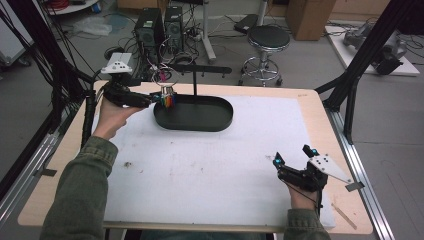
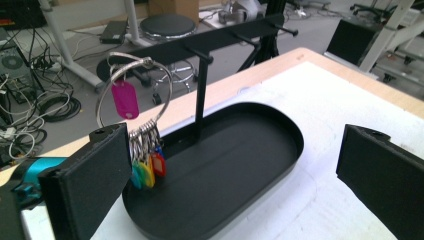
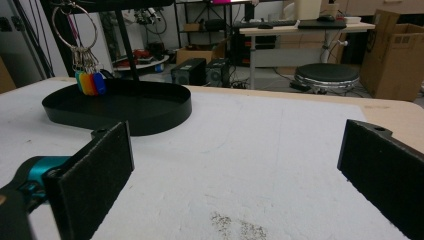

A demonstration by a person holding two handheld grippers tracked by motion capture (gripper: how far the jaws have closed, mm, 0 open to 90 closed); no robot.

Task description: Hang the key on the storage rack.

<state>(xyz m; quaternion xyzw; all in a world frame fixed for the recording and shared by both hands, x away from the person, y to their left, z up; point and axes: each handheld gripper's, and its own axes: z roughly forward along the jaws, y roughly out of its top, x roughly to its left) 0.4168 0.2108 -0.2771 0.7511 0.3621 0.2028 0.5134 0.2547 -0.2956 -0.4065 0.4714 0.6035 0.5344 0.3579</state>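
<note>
The left gripper [image 1: 150, 100], jaws released, sits beside the key ring [image 2: 134, 95] over the black tray [image 1: 200, 120]. The right gripper [image 1: 292, 162] rests on the desk [image 1: 310, 107], jaws released.

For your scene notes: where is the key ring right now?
The key ring hangs from the stand's bar over the black tray's left end, seen upper left in the high view.

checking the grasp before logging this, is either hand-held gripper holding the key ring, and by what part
Nothing is held. The left hand-held gripper is open beside the key ring, which hangs from the stand; the right hand-held gripper is open over the mat.
</note>
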